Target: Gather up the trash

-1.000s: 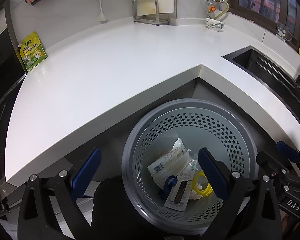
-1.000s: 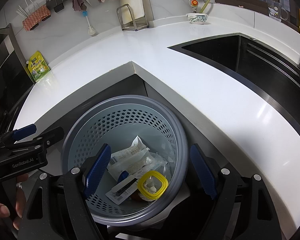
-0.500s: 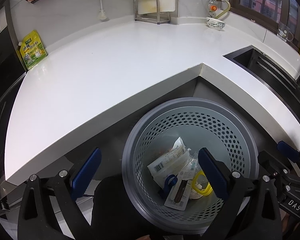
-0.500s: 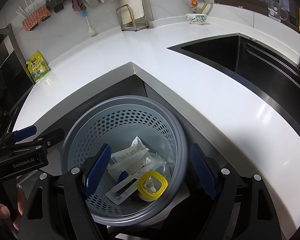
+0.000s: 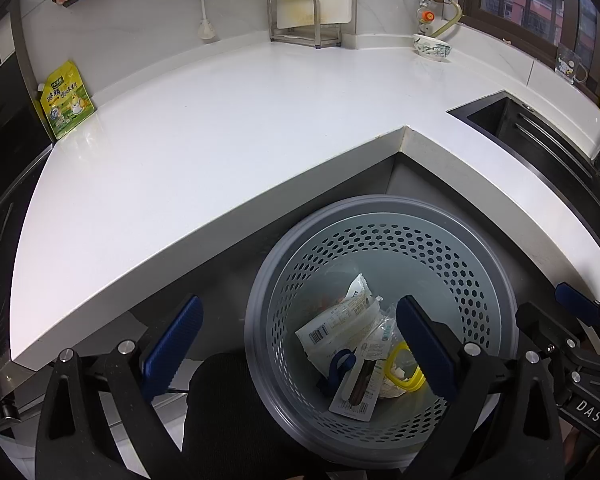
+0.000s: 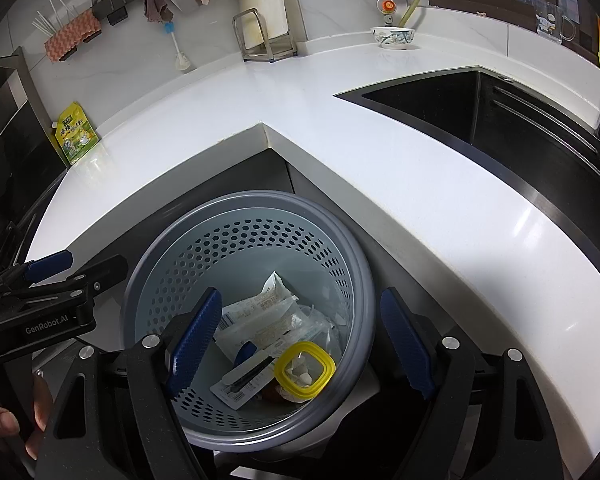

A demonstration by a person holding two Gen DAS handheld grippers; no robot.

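Note:
A grey perforated trash basket (image 5: 380,208) stands on the floor in the inner corner of the white counter; it also shows in the right wrist view (image 6: 244,204). In it lie white wrappers (image 5: 340,320) (image 6: 264,312), a flat card package (image 5: 356,392) (image 6: 240,380) and a yellow-rimmed piece (image 5: 404,368) (image 6: 305,367). My left gripper (image 5: 300,344) is open and empty above the basket's left side. My right gripper (image 6: 300,336) is open and empty above the basket.
The white L-shaped counter (image 5: 220,128) holds a yellow-green pouch (image 5: 65,100) at the far left wall, a metal rack (image 5: 306,16) and a bowl (image 5: 432,46) at the back. A black sink (image 6: 480,112) is on the right.

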